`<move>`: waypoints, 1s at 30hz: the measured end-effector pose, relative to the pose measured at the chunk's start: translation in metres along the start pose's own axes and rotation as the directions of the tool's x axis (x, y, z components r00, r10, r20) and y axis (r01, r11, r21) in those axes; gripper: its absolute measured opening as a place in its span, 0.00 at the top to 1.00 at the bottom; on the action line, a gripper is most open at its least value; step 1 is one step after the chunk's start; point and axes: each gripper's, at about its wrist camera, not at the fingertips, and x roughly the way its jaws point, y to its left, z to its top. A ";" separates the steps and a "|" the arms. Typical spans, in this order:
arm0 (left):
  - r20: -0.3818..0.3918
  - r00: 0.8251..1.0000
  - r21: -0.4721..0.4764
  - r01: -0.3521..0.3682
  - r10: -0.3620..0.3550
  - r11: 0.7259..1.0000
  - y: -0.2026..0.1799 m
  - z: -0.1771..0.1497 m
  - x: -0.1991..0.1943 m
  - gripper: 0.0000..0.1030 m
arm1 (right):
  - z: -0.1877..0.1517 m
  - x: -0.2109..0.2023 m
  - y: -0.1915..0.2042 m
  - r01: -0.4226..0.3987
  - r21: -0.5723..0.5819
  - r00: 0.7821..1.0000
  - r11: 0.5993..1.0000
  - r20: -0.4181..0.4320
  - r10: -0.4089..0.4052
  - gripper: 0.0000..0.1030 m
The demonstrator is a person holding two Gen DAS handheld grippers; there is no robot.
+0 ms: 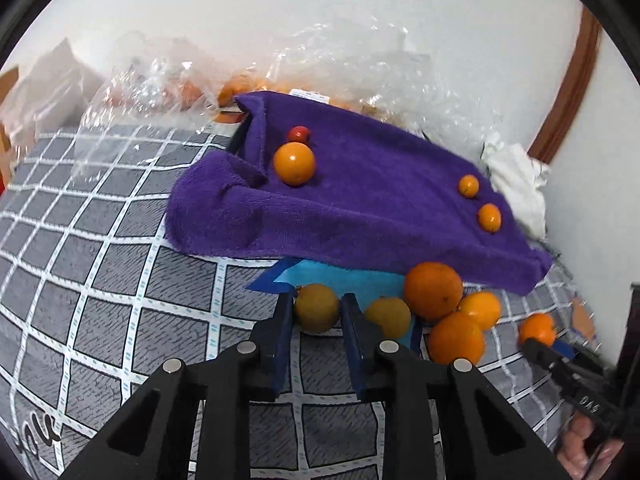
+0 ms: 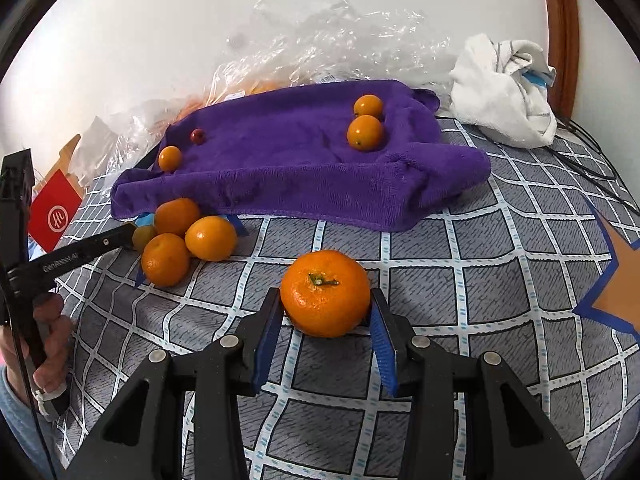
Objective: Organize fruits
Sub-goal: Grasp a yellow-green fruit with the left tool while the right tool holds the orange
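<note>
Left wrist view: my left gripper [image 1: 316, 304] points steeply down at the checked bedspread [image 1: 100, 272], its blue-padded jaws drawn in against the sides of a dull yellow-green fruit [image 1: 316, 308] that lies at the edge of a blue sheet [image 1: 360, 280]. The pads press on this fruit, so I read it as gripped. Just right of it lies a yellow fruit [image 1: 387, 317], and beyond that a cluster of three oranges [image 1: 433, 290] touching one another.

Right wrist view: my right gripper [image 2: 326, 308] also tilts steeply down. A mandarin [image 2: 325, 293], stem up, sits between its jaws on the bedspread; the left pad touches the peel, and the right pad appears to meet its side, so I take it as held. At the left edge a hand [image 2: 50, 344] grasps the handle of the other gripper, whose finger reaches to the fruit cluster.

Background: a purple towel [image 2: 288, 168] is draped over a raised form and carries four pieces: two small oranges [image 2: 365, 132] near its right end, one small orange [image 2: 170, 158] and a small red fruit [image 2: 197, 136] near its left. Clear plastic wrap [image 2: 320, 40] and a white cloth [image 2: 504, 88] lie against the wall behind.
</note>
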 end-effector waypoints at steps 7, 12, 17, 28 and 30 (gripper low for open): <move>0.057 0.998 0.012 0.026 -0.027 1.000 -0.001 -0.003 -0.013 0.77 | -0.001 -0.001 0.002 0.012 -0.004 1.000 1.000 0.003 -0.012 0.59; 0.092 0.995 0.023 0.031 -0.033 0.999 -0.004 -0.003 -0.019 0.77 | -0.001 -0.002 0.001 0.001 0.004 1.000 1.000 0.010 -0.001 0.59; 0.103 0.994 0.005 0.035 -0.035 0.999 0.000 0.001 -0.019 0.77 | -0.001 -0.007 -0.007 -0.027 0.041 0.999 0.999 0.032 0.025 0.59; 0.143 0.989 -0.016 0.048 -0.046 0.999 0.006 0.003 -0.028 0.77 | 0.000 -0.014 -0.017 -0.059 0.089 0.997 0.994 0.063 0.054 0.59; 0.138 0.989 -0.012 0.053 -0.051 0.999 0.005 0.002 -0.027 0.77 | 0.000 -0.015 -0.020 -0.058 0.103 0.997 0.993 0.065 0.051 0.59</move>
